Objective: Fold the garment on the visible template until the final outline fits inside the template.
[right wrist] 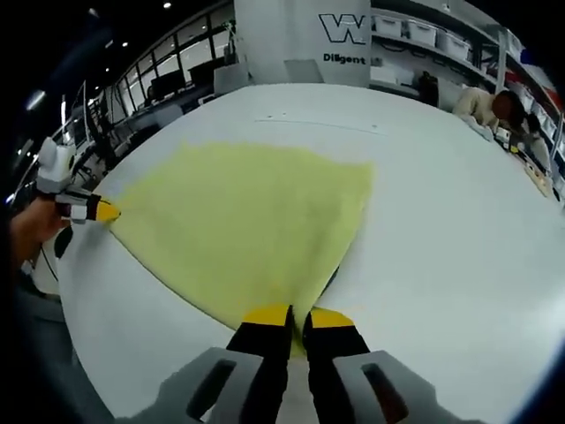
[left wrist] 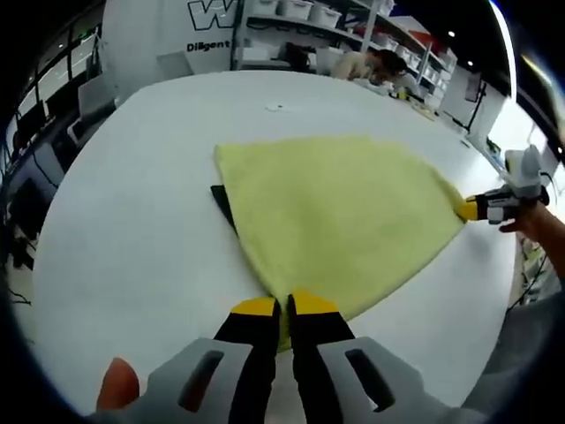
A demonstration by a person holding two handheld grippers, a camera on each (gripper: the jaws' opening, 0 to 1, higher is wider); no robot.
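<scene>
We held the yellow garment stretched flat on the white table, each gripper pinching one near corner of the cloth. The left gripper had its yellow-tipped jaws clenched on the corner nearest its camera, and in the right gripper view the right gripper was likewise clamped on its own corner, the fabric fanning away from the tips toward the far edge of the table. Each gripper also showed at the side of the other's view, nipping the cloth's opposite corner.

We judged that the two-corner grip served to keep the near edge taut, so that it could be lifted and carried over in a clean fold. A dark strip of the template showed from under the garment's side edge, toward the middle of the table; the rest of it lay covered, so the cloth plainly overran the outline and the folding was not yet done.

Nothing stood on the table in the path of a fold. Beyond its far edge we saw shelves of storage bins, a white pillar with lettering, and a person bent over a neighbouring bench, well apart from the work.
</scene>
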